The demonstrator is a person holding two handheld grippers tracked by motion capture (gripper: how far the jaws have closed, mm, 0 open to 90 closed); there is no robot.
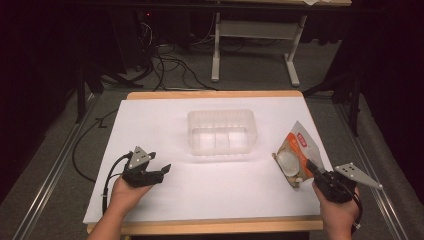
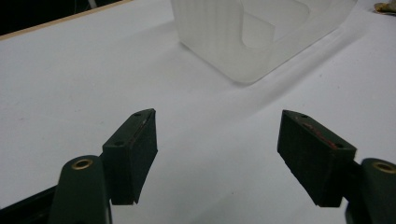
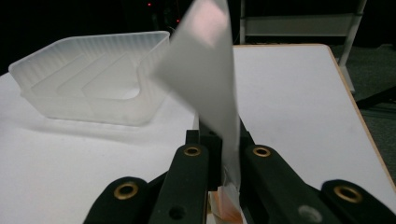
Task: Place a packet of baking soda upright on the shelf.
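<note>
An orange and white snack packet (image 1: pixel 296 152) with a round clear window is tilted up off the white table sheet (image 1: pixel 210 192) at the right. My right gripper (image 1: pixel 311 167) is shut on the packet's near edge. In the right gripper view the packet (image 3: pixel 205 70) rises as a pale sheet from between the jaws of that gripper (image 3: pixel 227 140). A translucent plastic container (image 1: pixel 222 114) with inner dividers stands at the table's middle. My left gripper (image 1: pixel 162 171) rests at the front left, open and holding nothing. In its own view this gripper (image 2: pixel 217 149) points toward the container (image 2: pixel 243 42).
The table's wooden edge (image 1: pixel 215 94) runs along the far side. Beyond it, cables (image 1: pixel 170 65) lie on the floor and a white desk frame (image 1: pixel 255 30) stands. The container (image 3: pixel 93 70) lies left of the packet in the right gripper view.
</note>
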